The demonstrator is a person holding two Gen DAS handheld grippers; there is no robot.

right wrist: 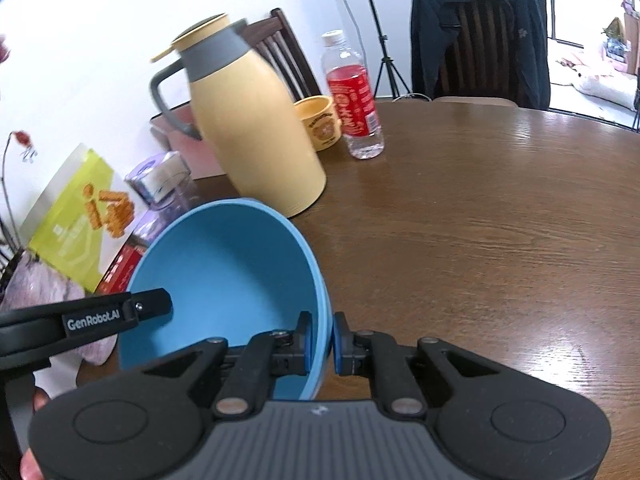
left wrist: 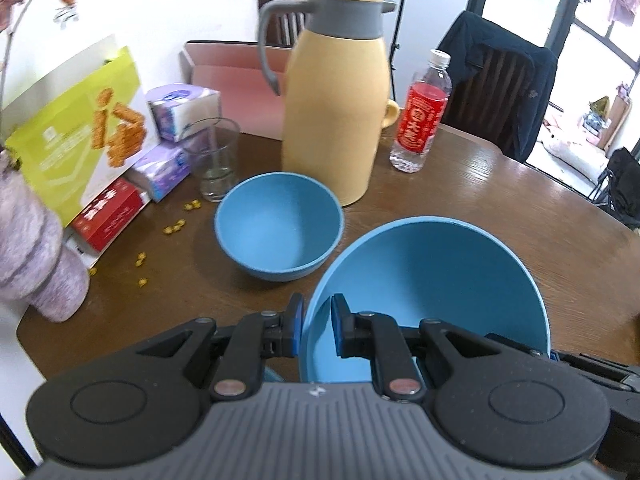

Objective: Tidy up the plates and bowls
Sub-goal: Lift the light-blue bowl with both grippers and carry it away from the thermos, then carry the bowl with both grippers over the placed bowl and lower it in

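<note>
I noted my left gripper [left wrist: 316, 326] and right gripper [right wrist: 321, 341] each pinching opposite rims of the held blue bowl [left wrist: 432, 292], the smaller blue bowl [left wrist: 279, 226] ahead-left of the left fingers, so nesting demanded level, matched lowering.

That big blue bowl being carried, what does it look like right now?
The held blue bowl is plain, matte and plastic-looking, deep and round, and empty. It is lifted off the table and tipped, its opening facing the cameras. The left tool pinches one side of the rim and the right tool pinches the other. A smaller blue bowl sits beyond it on the wooden table.
</note>
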